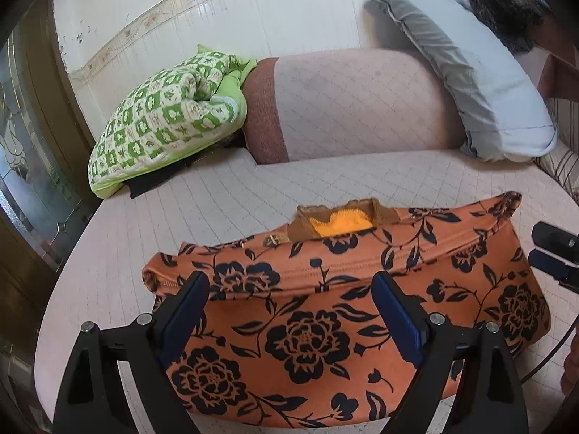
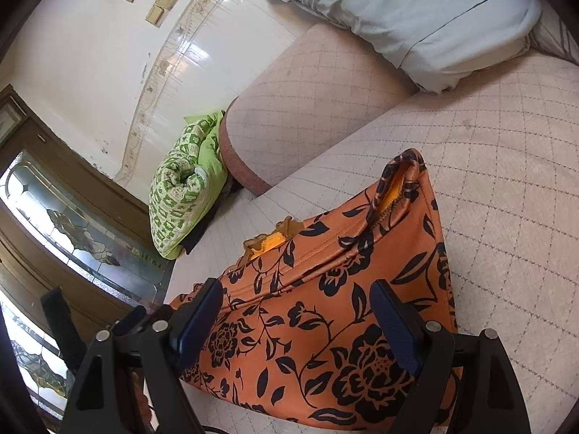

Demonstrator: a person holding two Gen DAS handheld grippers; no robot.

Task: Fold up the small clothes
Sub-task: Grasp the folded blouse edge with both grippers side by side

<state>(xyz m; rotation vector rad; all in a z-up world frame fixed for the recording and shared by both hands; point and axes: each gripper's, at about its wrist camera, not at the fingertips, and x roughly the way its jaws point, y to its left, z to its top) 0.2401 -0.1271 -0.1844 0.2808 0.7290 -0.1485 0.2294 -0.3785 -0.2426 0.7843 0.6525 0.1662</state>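
The orange floral garment (image 1: 325, 311) lies partly folded on the quilted bed (image 1: 231, 195), collar away from the person, while the left gripper (image 1: 289, 300) and right gripper (image 2: 296, 311) hover above it with jaws apart and empty, apparently poised to take its near edge.

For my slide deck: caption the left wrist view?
Open left gripper above orange floral garment on quilted bed.

1. An orange garment (image 2: 325, 300) with black flowers lies folded on the quilted bed (image 2: 506, 166) — yellow lining shows at its collar.
2. The right claw (image 2: 296, 320) hangs over it, jaws wide, nothing gripped.
3. A green-checked quilt (image 2: 177, 188) and grey pillow (image 2: 416, 11) sit beyond.
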